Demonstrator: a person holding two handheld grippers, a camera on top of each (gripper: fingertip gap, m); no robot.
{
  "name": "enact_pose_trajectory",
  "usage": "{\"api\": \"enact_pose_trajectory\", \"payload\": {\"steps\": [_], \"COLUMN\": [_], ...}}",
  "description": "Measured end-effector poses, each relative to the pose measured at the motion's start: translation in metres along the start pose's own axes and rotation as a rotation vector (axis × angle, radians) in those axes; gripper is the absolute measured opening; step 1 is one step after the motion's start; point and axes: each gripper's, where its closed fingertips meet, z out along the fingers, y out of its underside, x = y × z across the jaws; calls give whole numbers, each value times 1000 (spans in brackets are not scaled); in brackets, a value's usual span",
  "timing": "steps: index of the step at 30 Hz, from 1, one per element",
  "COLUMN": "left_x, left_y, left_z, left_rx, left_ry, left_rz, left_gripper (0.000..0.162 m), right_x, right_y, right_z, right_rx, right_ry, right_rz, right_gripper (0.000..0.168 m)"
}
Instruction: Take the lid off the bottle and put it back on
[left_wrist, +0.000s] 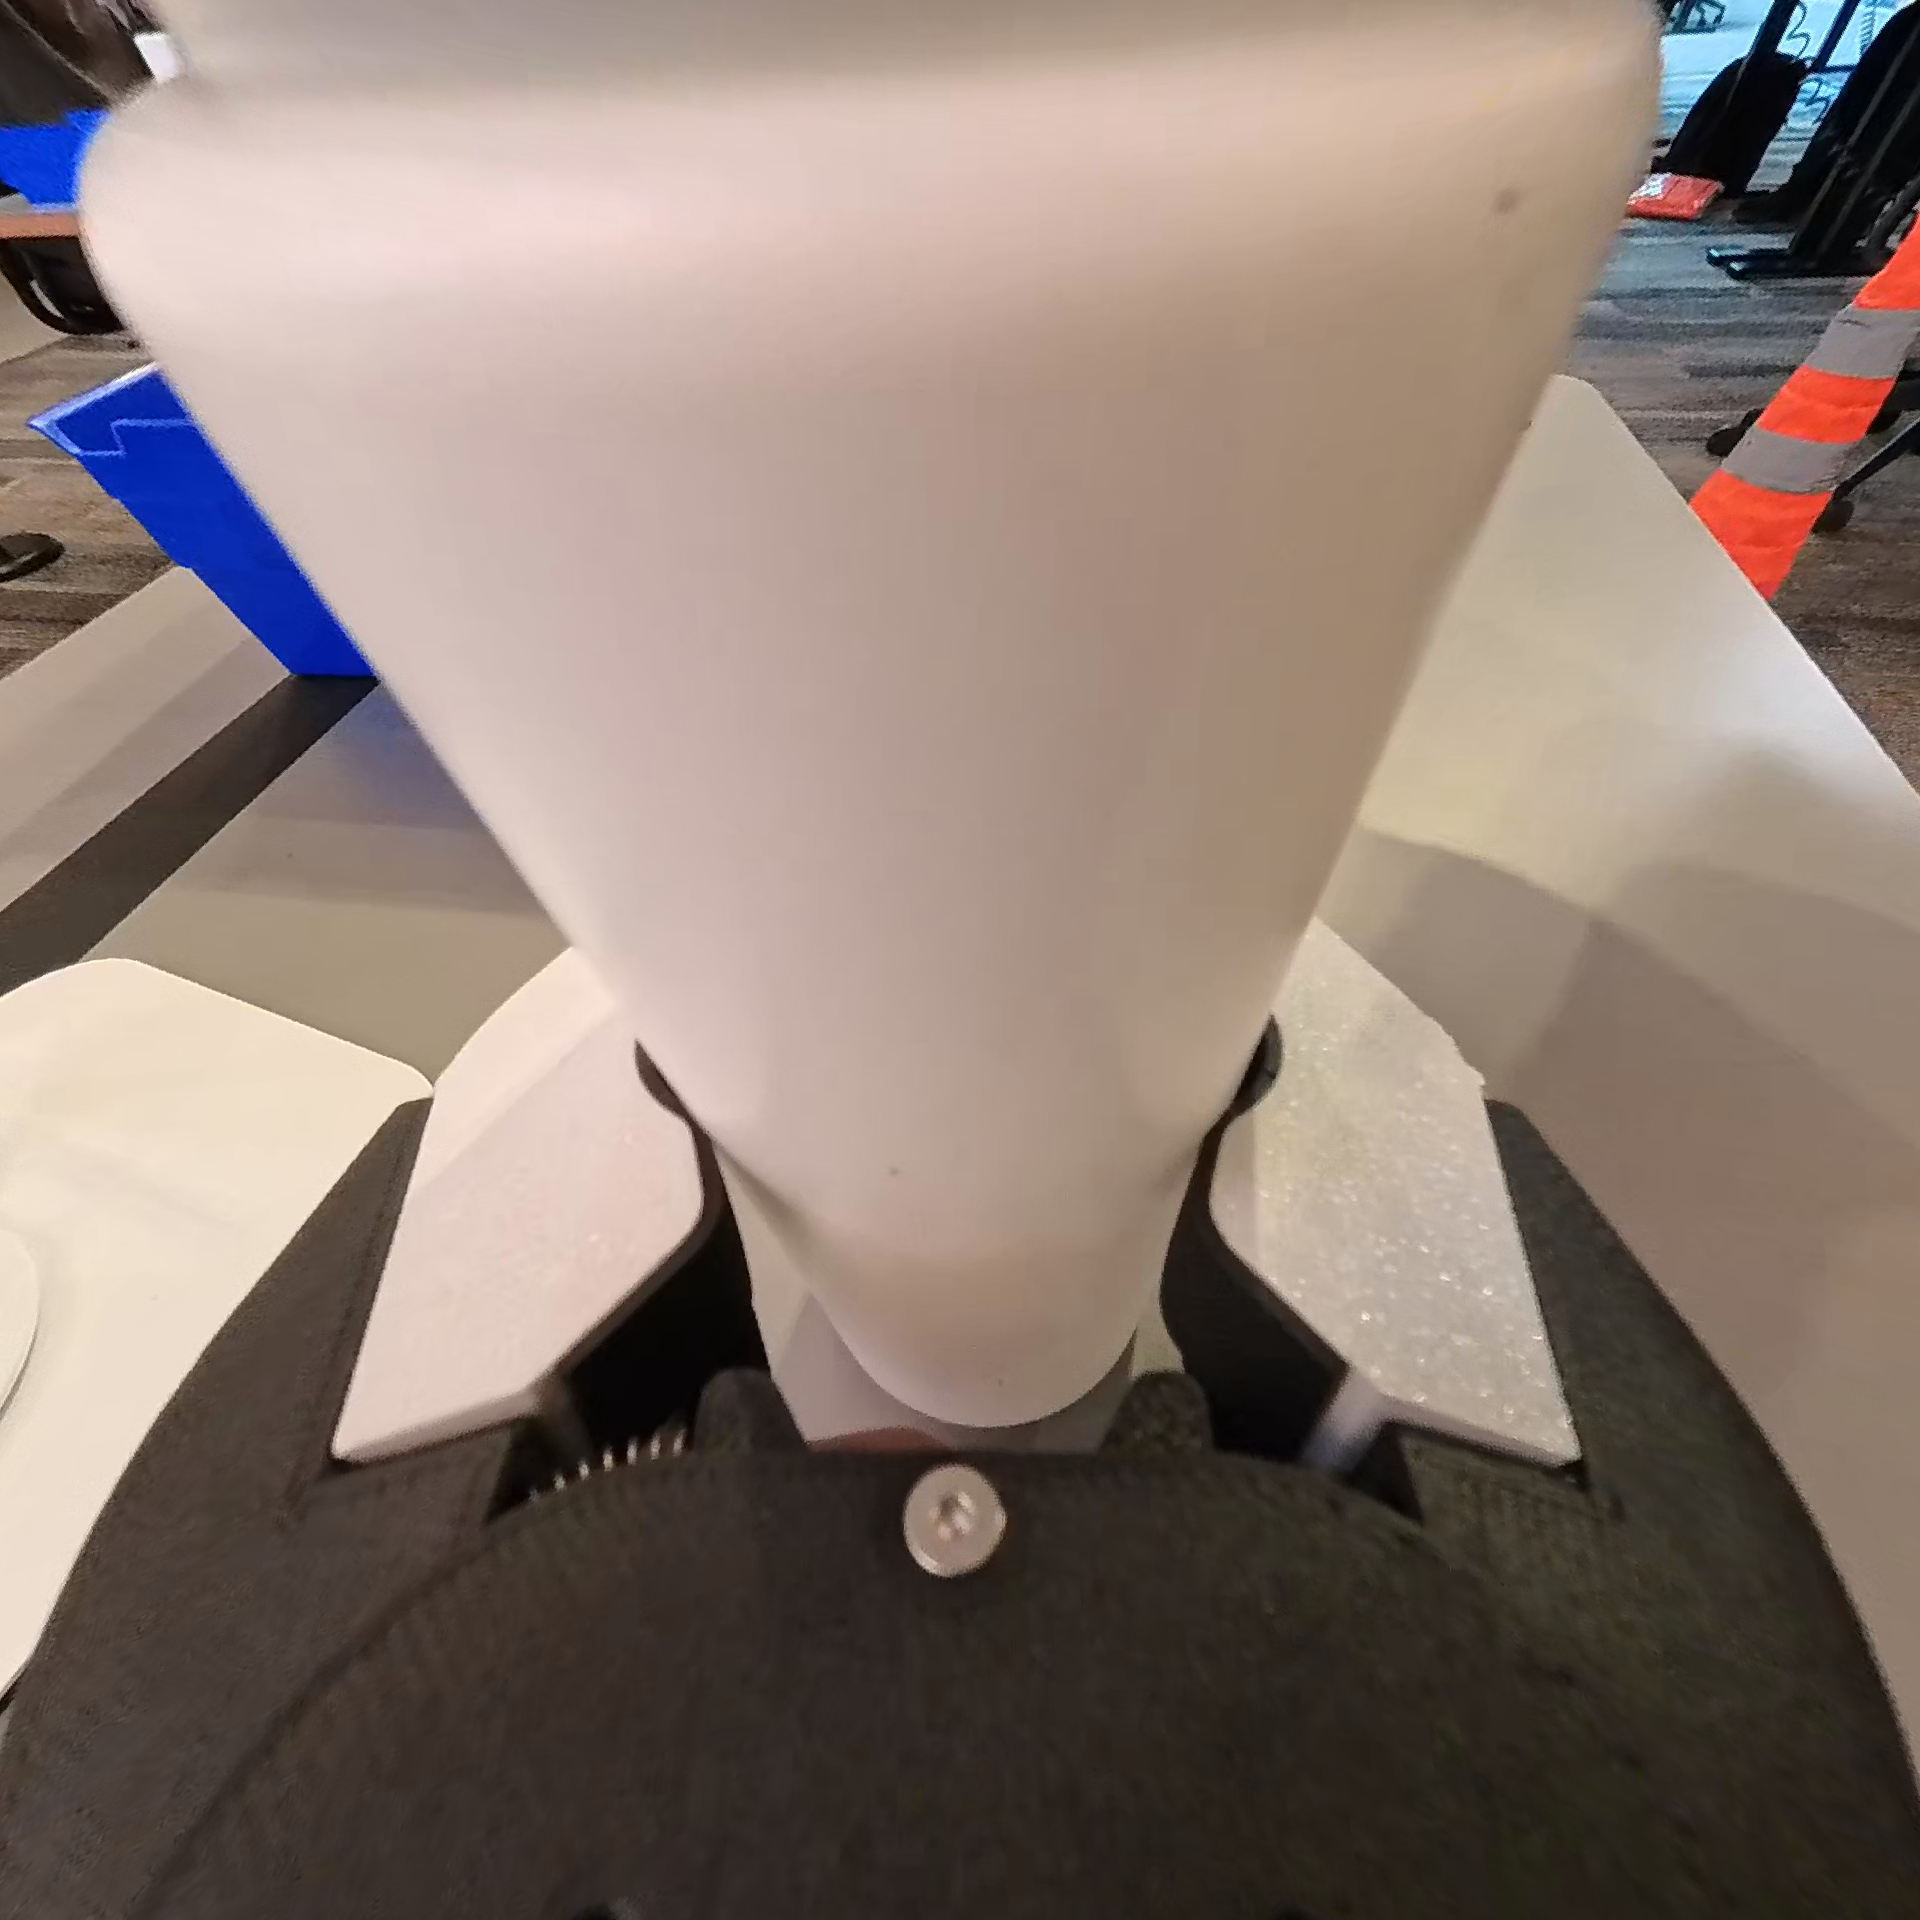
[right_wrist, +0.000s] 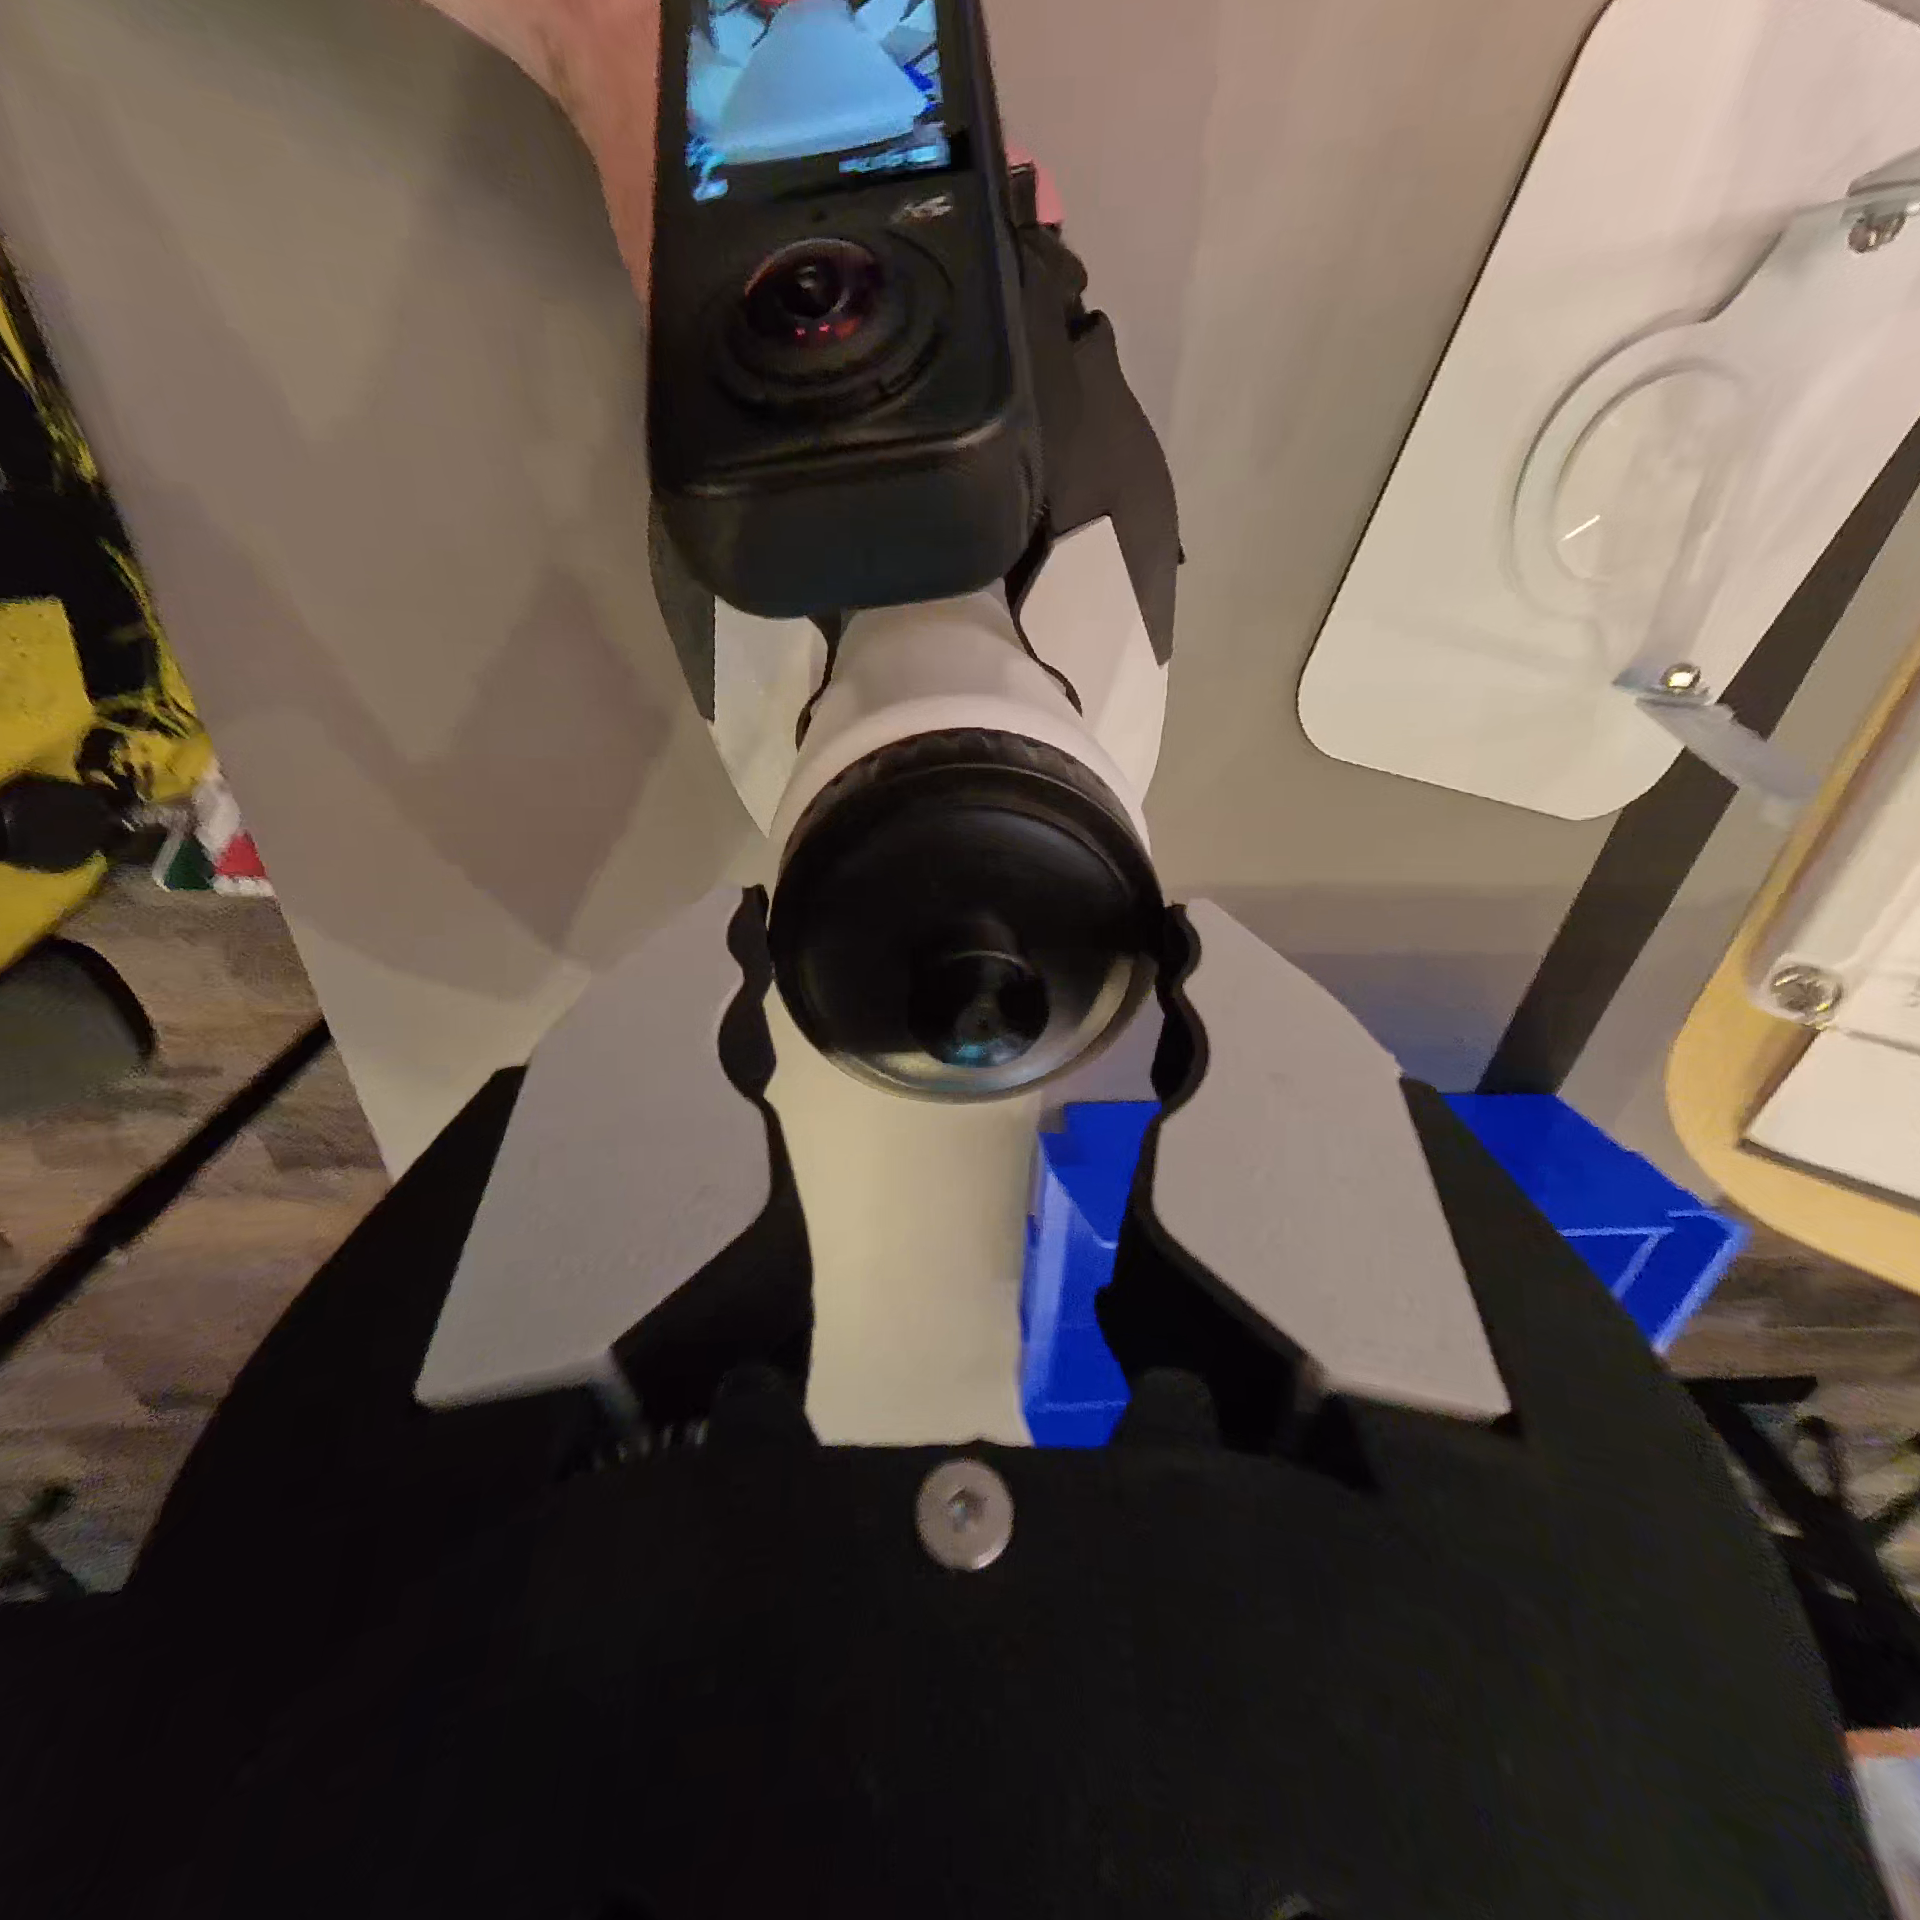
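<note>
**Bottle held in the air, lid meeting the right claw**

Left gripper (left_wrist: 951, 1143) is clenching the white bottle (left_wrist: 831, 623) low on its body, jaws pressing both flanks. Bottle is sitting off the table (left_wrist: 1662, 831), neck pointing away toward 12 o'clock in the left wrist view.

Right gripper (right_wrist: 961, 987) is facing the bottle (right_wrist: 935, 686) end-on. Black lid (right_wrist: 961, 935) is sitting between the fingertips (right_wrist: 1174, 966), pads at 3 and 9 o'clock of the rim. Contact looks likely; I cannot tell whether it is clamping or just bracketing. Lid looks seated on the neck.

Risks, as I read it:
- Pads are catching only the rounded lid rim, so they could be slipping off under twist.
- Left grip is sitting low on a smooth body; torque could be spinning the bottle in the jaws.
- Off-axis alignment could be cross-threading on refit.

View differences: the right wrist view is showing the lid, the left gripper's camera (right_wrist: 831, 312) at 12 o'clock and a blue bin (right_wrist: 1558, 1195) at 4. The left wrist view is showing no lid, only the bottle body, a blue bin (left_wrist: 208, 520) at 10 and an orange cone (left_wrist: 1818, 416) at 2.
</note>
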Motion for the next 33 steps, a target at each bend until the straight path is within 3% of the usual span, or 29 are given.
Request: {"api": "enact_pose_trajectory", "payload": {"steps": [10,13,16,17,24,27,33], "left_x": [0,0,0,0,0,1,1], "left_y": [0,0,0,0,-1,-1,-1], "left_z": [0,0,0,0,0,1,1], "left_rx": [2,1,2,3,4,3,5], "left_ry": [0,3,2,2,1,1,1], "left_rz": [0,1,0,0,0,0,1], "left_gripper": [101,101,101,101,101,101,101], "right_x": [4,4,0,0,-4,0,-1], "right_y": [5,4,-1,-1,-6,-4,-4], "right_z": [-2,-2,-3,-4,-6,-5,-4], "right_rx": [-263,-270,-170,-141,43,34,-16], "right_ry": [109,112,55,48,-17,5,29], "right_rz": [-539,-491,-297,-241,65,45,-113], "right_gripper": [71,71,99,101,80,69,69]}}
